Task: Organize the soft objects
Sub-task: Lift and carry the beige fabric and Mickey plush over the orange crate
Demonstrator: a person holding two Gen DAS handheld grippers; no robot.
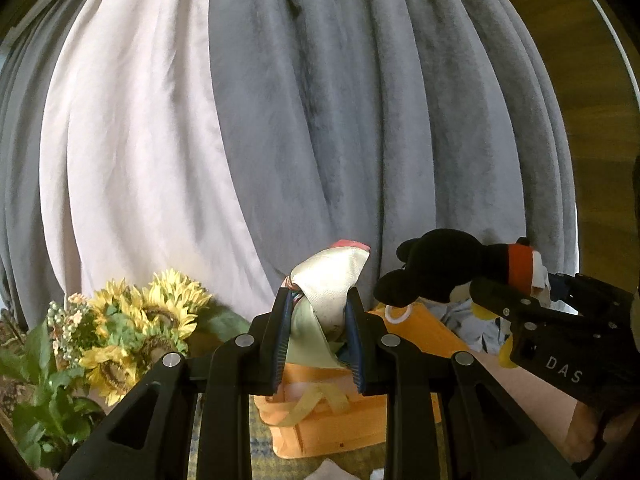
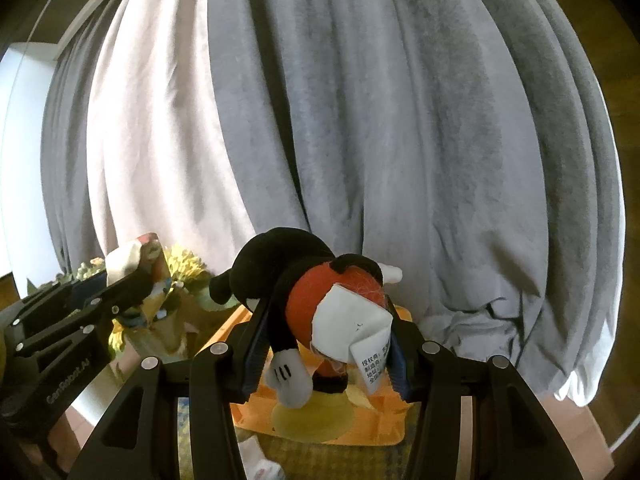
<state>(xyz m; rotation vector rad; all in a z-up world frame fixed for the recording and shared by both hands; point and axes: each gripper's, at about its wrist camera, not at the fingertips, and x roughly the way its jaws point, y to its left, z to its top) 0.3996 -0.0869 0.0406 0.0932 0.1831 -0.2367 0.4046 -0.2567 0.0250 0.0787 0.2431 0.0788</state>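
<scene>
My left gripper is shut on a small satin fabric pouch, cream and pale green with a red edge, held above an orange fabric bin. The pouch also shows in the right wrist view. My right gripper is shut on a black, red and white mouse plush with a white label, held above the same orange bin. The plush appears at right in the left wrist view, with the right gripper beside it.
Grey and white curtains hang close behind. A bunch of artificial sunflowers stands at the left. Light blue cloth lies in the bin. A woven mat lies under the bin, with small white items on it.
</scene>
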